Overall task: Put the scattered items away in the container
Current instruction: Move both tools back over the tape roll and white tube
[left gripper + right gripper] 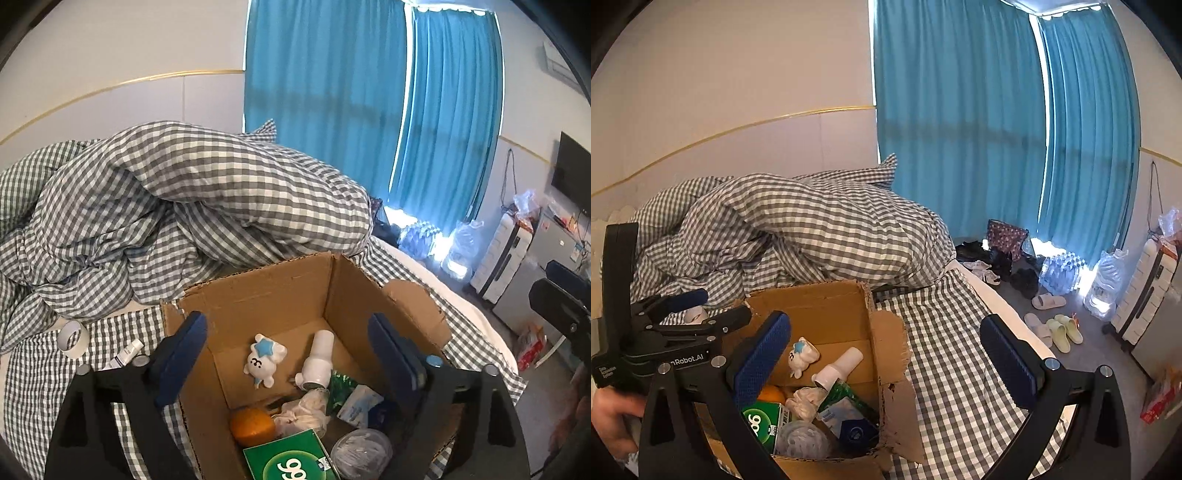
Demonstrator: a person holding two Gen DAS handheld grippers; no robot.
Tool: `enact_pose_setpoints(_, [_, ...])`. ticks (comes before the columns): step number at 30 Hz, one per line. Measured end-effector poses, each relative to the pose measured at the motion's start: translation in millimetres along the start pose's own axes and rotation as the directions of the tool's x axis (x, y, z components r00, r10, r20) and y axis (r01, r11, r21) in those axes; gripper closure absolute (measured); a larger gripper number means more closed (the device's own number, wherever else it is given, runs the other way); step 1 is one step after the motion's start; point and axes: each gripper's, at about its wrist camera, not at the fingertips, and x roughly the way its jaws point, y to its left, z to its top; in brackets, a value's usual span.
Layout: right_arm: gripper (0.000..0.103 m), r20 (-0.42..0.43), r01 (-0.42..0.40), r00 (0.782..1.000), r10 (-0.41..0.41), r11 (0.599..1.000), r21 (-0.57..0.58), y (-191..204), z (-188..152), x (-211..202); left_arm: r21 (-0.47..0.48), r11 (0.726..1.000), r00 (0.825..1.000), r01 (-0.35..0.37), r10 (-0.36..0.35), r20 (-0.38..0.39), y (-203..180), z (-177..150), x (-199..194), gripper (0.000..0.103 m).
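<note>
Left claw [291,354] hovers wide and empty over the cardboard box [258,291]; the tape roll [74,338] and small tube [127,354] lie on the bed left of the box, nearer it than the equally wide, empty right claw [886,354].

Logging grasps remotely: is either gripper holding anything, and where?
Nothing is held. The left gripper and right gripper both stand open and empty by the cardboard box.
</note>
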Motion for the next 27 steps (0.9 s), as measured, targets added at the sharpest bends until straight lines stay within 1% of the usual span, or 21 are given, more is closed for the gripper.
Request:
enact_pose_setpoints(5, [0.0, 0.008, -0.009, 1.0, 0.009, 1.0, 0.004, 4.7, 2.0, -2.1, 0.002, 1.0, 1.0, -0.008, 0.008, 0.004, 4.4, 0.2, -4.4, 0.007])
enact_pose_setpoints(8, [0.0, 0.003, -0.018, 1.0, 0.018, 1.0, -0.003, 12.1, 2.5, -0.9, -0.001, 1.0, 1.0, -0.031, 0.031, 0.002, 13.1, -3.1, -8.1, 0.006])
enact_pose_setpoints(13, [0.0, -0.002, -0.057, 0.998, 0.057, 0.998, -0.011, 36.5, 1.8, 3.9, -0.023, 0.997, 0.997, -0.076, 0.076, -0.007, 43.4, -12.3, -17.2, 0.006])
enact_pose_setpoints(15, [0.0, -0.003, -0.075, 0.997, 0.075, 0.997, -0.022, 50.6, 2.1, 7.0, -0.037, 0.994, 0.994, -0.106, 0.106, -0.014, 60.9, -17.0, -22.2, 0.005])
enact_pose_setpoints(17, [0.0, -0.004, -0.096, 0.995, 0.096, 0.995, -0.032, 66.7, 3.6, 11.7, -0.05, 0.988, 0.989, -0.144, 0.143, -0.022, 82.0, -22.5, -28.6, 0.0])
enact_pose_setpoints(20, [0.0, -0.009, -0.143, 0.99, 0.143, 0.989, -0.041, 97.6, 7.3, 20.6, -0.082, 0.977, 0.981, -0.195, 0.193, -0.028, 119.1, -31.7, -41.1, 0.0])
enact_pose_setpoints(24, [0.0, -0.013, -0.208, 0.978, 0.208, 0.975, -0.078, 147.1, 9.1, 28.2, -0.144, 0.956, 0.967, -0.255, 0.252, -0.034, 171.2, -41.9, -60.4, 0.0])
enact_pose_setpoints(27, [0.0, -0.032, -0.253, 0.968, 0.25, 0.961, -0.111, 187.1, 7.5, 35.6, -0.189, 0.937, 0.955, -0.295, 0.292, -0.041, 209.2, -50.6, -75.3, 0.0])
